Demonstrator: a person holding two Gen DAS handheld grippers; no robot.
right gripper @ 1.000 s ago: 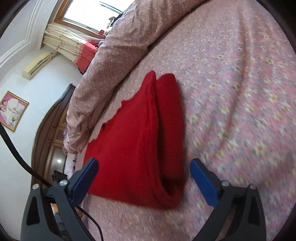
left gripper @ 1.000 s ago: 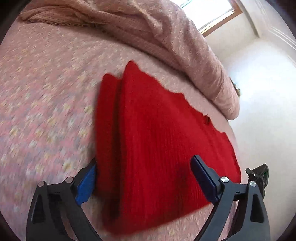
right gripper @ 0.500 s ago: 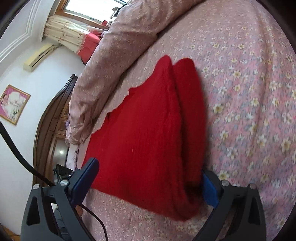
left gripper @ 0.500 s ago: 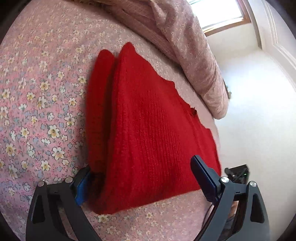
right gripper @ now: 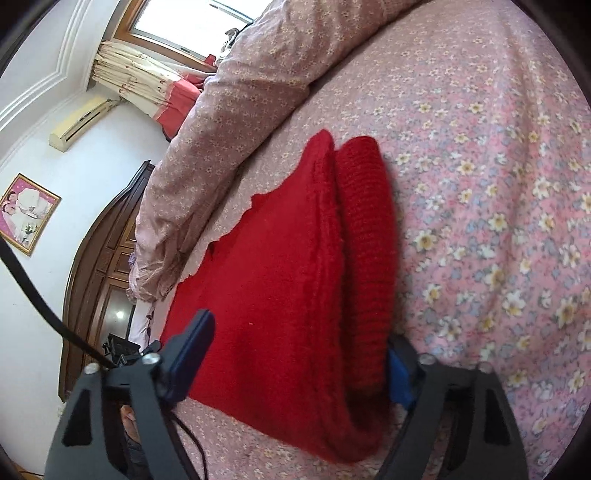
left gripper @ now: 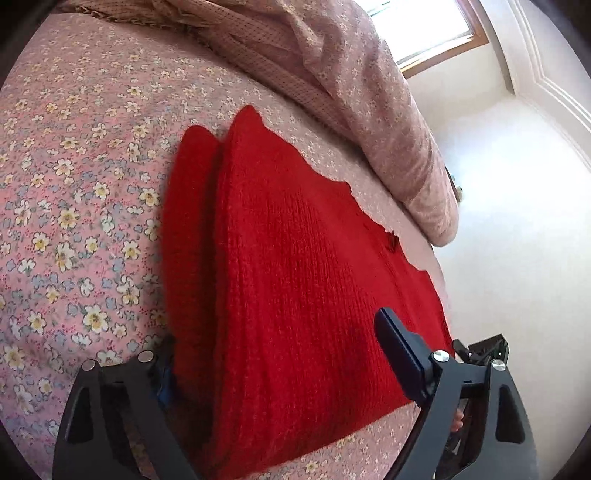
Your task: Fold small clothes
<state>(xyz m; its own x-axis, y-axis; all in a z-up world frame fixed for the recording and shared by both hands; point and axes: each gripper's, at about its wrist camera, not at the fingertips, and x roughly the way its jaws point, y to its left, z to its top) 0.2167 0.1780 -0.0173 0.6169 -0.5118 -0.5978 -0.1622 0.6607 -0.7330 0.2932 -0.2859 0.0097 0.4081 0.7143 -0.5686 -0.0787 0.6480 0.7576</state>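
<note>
On the bed, over the pink floral bedsheet (left gripper: 74,206), lies the folded red knitted garment (left gripper: 295,280), flat, near the bed's edge where the white floor shows beyond it. Its thick rolled fold (right gripper: 365,251) runs along the side facing the middle of the bed; the thinner jagged edge faces the bed's edge.

Left claw (left gripper: 280,354): jaws apart, straddling the garment's near end. Blue-padded finger (left gripper: 164,376) sits low at the rolled fold, touching or just beside it, partly hidden by knit. Other dark finger (left gripper: 399,350) sits over the flat part of the garment; can't tell if it touches. Nothing clamped.

Right claw (right gripper: 291,362): jaws apart, straddling the garment from the opposite end. Blue pad (right gripper: 399,373) is tucked against the rolled fold; the other finger (right gripper: 192,350) is above the flat layer near the thin edge. Not closed on the fabric.

Rumpled pink-beige floral quilt (left gripper: 369,110) is heaped along the far side of the bed, just beyond the garment's pointed far corner, not touching it in either view.

Right wrist view also shows a black cable (right gripper: 40,302), dark wooden wardrobe (right gripper: 96,266), framed picture (right gripper: 26,214), wall air conditioner (right gripper: 81,118), curtains (right gripper: 147,92) by the window (right gripper: 192,14).
</note>
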